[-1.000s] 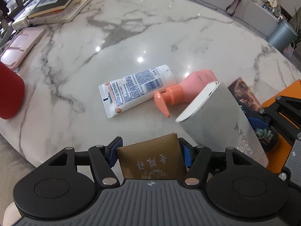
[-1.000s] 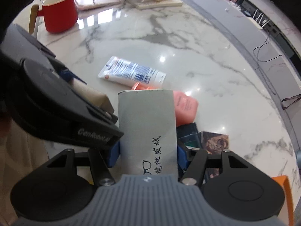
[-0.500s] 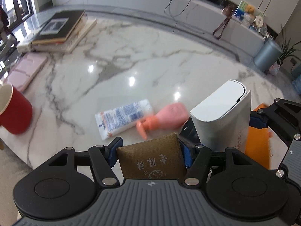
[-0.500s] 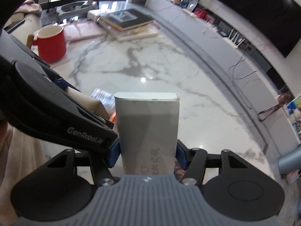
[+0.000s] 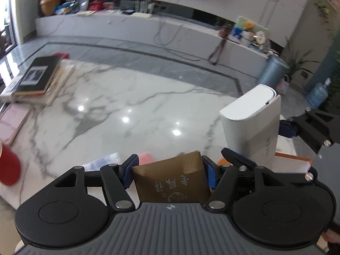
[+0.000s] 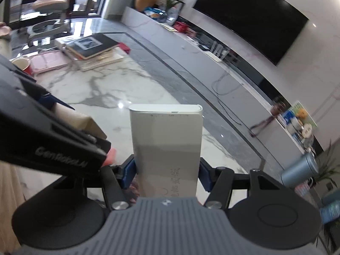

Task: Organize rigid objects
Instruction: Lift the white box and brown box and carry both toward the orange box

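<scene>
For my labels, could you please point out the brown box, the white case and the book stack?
brown box (image 5: 170, 177): left wrist view, printed top face.
white case (image 6: 166, 144): right wrist view, front face.
book stack (image 5: 39, 75): left wrist view, dark top cover.

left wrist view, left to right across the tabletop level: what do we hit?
Red mug → pink case → stack of books → brown box held in the left hand-held gripper → white case held in the right hand-held gripper.

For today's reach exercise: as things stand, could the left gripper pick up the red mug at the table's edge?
Probably not yet. The left gripper is already shut on a brown box, so its jaws are full, though nothing stands between it and the red mug.
</scene>
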{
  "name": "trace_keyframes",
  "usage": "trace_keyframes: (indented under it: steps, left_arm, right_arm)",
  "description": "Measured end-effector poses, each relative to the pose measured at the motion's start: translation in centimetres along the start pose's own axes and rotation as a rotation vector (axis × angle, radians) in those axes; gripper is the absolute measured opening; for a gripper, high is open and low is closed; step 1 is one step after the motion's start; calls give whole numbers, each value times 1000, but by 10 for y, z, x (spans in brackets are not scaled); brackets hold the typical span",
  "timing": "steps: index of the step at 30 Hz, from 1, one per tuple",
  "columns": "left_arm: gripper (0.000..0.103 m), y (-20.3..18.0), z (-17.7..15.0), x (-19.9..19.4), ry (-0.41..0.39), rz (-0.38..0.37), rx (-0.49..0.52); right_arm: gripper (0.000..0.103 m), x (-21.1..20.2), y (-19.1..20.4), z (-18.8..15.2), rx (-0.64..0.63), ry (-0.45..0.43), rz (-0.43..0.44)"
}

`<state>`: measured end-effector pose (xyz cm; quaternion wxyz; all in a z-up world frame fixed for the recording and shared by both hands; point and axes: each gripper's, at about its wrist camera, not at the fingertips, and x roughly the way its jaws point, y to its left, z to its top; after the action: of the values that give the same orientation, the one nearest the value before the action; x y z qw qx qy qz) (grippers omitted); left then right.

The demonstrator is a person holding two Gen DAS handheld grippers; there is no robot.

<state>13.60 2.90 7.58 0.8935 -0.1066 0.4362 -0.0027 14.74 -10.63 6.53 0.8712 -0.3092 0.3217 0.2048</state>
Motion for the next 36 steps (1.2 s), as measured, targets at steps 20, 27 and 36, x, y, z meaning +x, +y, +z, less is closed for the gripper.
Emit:
trace_keyframes:
  steps: [20, 27, 36]
  left_arm:
    - [73, -128, -34, 50, 116, -182, 335]
    - [73, -148, -45, 68, 143, -170, 425]
    - [73, -160, -50, 84, 155, -173, 522]
  right_arm:
    - [60, 21, -92, -146, 178, 281, -68]
    - [60, 46, -87, -183, 44, 345, -24]
    - [60, 74, -78, -192, -215, 328, 50]
